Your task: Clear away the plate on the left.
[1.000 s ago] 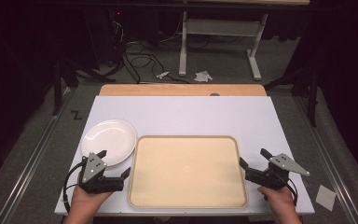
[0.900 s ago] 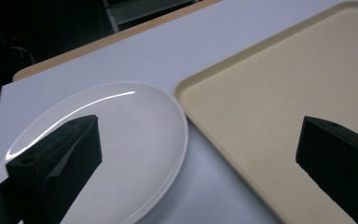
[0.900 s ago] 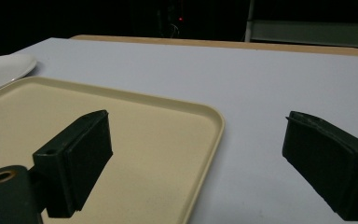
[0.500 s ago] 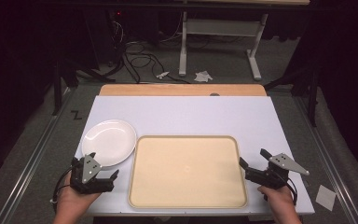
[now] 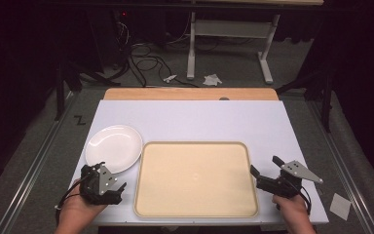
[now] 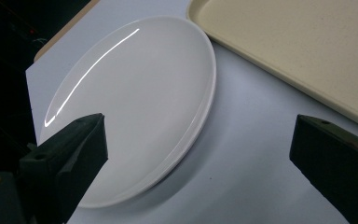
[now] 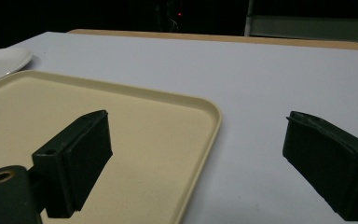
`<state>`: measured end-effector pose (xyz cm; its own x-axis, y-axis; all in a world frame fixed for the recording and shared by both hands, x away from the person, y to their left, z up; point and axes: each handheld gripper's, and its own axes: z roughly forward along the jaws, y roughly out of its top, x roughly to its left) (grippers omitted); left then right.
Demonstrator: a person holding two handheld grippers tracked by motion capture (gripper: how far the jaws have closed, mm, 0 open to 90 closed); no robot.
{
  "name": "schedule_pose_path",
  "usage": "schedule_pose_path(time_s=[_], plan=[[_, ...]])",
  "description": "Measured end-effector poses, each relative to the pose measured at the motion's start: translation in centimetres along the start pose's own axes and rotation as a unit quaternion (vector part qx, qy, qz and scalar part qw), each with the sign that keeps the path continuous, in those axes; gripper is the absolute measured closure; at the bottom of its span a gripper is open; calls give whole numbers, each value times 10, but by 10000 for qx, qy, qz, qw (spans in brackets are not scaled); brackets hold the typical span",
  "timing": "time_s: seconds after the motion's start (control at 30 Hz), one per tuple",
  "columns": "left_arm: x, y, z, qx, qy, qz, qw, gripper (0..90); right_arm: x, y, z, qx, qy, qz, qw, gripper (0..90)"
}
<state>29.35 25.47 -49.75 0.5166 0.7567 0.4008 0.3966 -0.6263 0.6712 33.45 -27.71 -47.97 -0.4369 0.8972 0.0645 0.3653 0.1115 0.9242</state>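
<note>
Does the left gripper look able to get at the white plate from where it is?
Probably yes: the left gripper is open beside the plate, with bare table between.

The left gripper (image 5: 108, 178) has slid away from the tray (image 5: 195, 178). It now points at the plate (image 5: 113, 147), jaws apart.

White table (image 5: 195, 119) w/ white plate (image 5: 113, 148) front-left, beige tray (image 5: 195, 178) just beside, front-center.
</note>
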Motion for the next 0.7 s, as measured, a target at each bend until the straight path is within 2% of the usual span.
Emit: schedule_pose_path(time_s=[0.17, 0.33, 0.47, 0.63, 0.7], plan=[[0, 2, 1, 21, 6, 7, 10000, 42, 0, 1, -4, -41, -109, -55, 9999, 83], [-2, 5, 3, 125, 10, 248, 9996, 69, 0, 1, -6, -54, -97, -76, 9999, 78], [-4, 8, 5, 116, 136, 398, 9990, 117, -2, -1, -9, -50, -126, -62, 9999, 71], [-8, 9, 14, 286, 71, 593, 9978, 161, -6, -2, -14, -116, -196, 24, 9997, 71], [-8, 8, 17, 308, 67, 609, 9976, 180, -6, -2, -15, -121, -205, 53, 9997, 71]])
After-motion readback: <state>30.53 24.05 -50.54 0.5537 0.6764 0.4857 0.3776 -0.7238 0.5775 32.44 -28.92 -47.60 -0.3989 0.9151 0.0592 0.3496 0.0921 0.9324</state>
